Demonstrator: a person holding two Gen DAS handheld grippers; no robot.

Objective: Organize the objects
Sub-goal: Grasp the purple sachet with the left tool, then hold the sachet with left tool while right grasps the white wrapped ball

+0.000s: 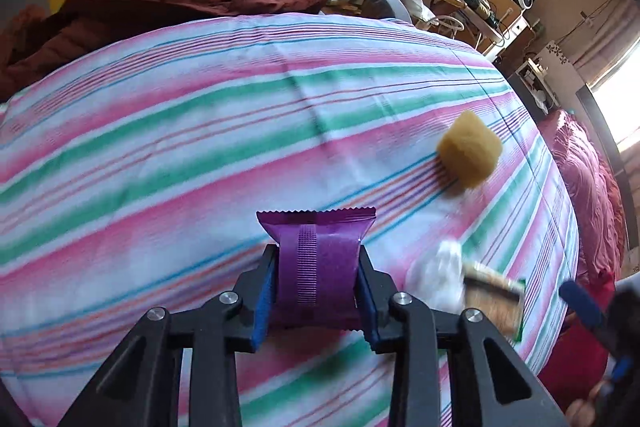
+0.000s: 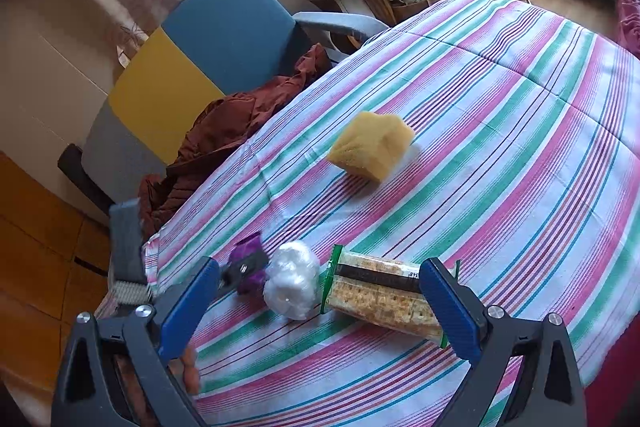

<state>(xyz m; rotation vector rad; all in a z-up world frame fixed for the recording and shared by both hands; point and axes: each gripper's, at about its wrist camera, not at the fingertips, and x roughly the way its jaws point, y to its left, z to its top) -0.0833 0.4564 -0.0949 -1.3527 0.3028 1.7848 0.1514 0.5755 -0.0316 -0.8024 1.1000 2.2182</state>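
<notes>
The left hand-held gripper (image 1: 318,281) pinches a purple snack packet (image 1: 318,259) between its blue pads, which press on both sides of the wrapper. The packet stands on its edge over the striped bedsheet (image 1: 200,147), near the close edge of the bed.

The right hand-held gripper (image 2: 320,291) is spread wide, and nothing is between its fingers. A cracker pack (image 2: 384,299) with green ends lies on the sheet just in front of it, near its right finger but not clamped. A white crumpled plastic ball (image 2: 292,281) lies just to the left of the cracker pack, touching it or almost touching. Left of the ball, the purple packet (image 2: 250,267) shows in the left hand-held gripper.

A yellow sponge (image 2: 370,147) lies farther on the sheet, well apart from the other things. A brown jacket (image 2: 224,139) lies on a blue and yellow chair (image 2: 224,23) beside the far left of the bed.
</notes>
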